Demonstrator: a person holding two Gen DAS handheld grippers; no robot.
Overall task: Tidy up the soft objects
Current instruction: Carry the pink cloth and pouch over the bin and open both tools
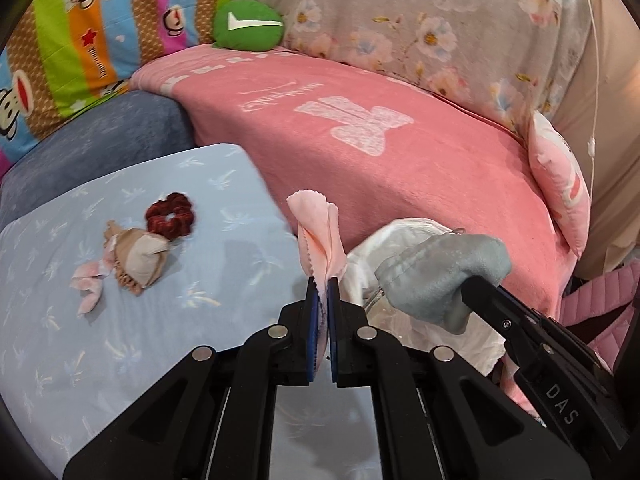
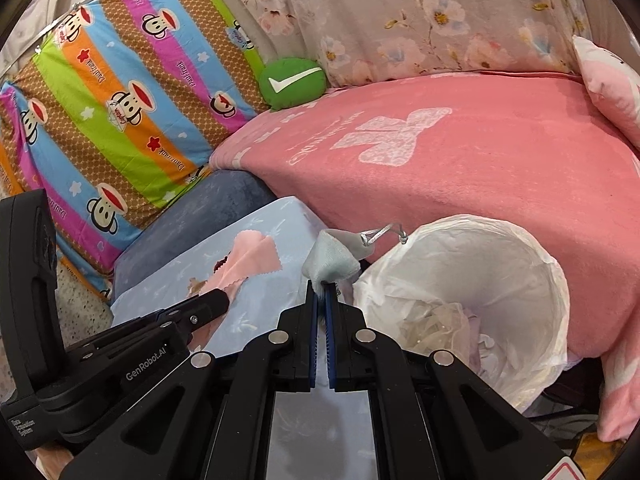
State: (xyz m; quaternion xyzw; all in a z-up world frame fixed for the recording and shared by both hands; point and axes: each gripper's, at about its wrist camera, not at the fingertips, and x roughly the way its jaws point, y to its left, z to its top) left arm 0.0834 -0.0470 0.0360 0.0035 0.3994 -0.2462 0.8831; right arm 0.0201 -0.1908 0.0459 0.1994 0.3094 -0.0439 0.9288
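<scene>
- While both hand-held grippers carry cloth, the step in hand appears to be delivery into the white bag-lined bin [image 2: 520, 264], which stands against the near edge of the pink blanket [image 1: 400, 160].
- Left hand-held gripper [image 1: 322, 280]: clenched on the pink cloth [image 1: 320, 232]. The cloth stands upright from the jaws, long axis vertical, pinked top edge pointing up and slightly away, folded lengthwise. It hangs above the right edge of the pale blue sheet [image 1: 120, 320], just beside the bin.
- Right hand-held gripper [image 2: 321, 286]: clenched on the grey pouch [image 2: 332, 256]. It is held by one end, with the long axis running forward and up from the jaws; its silver loop [image 2: 384, 234] points toward the bin rim. The pouch sits at the bin's left rim, not yet over the opening.
- Advice, right: carry the pouch rightward until it is fully over the opening before releasing; let go at the rim and it likely slides outside.
- Advice, left: keep the pink cloth clear of the bin mouth until the pouch drops, then follow; limp cloth may cling to the pads, so open wide.
- Remaining on the blue sheet, toward its left edge: dark red scrunchie [image 1: 170, 216], beige fabric item [image 1: 138, 258] touching it, small pink scrap [image 1: 88, 284] just beside.
- Bin contents: crumpled pale material, indistinct.
</scene>
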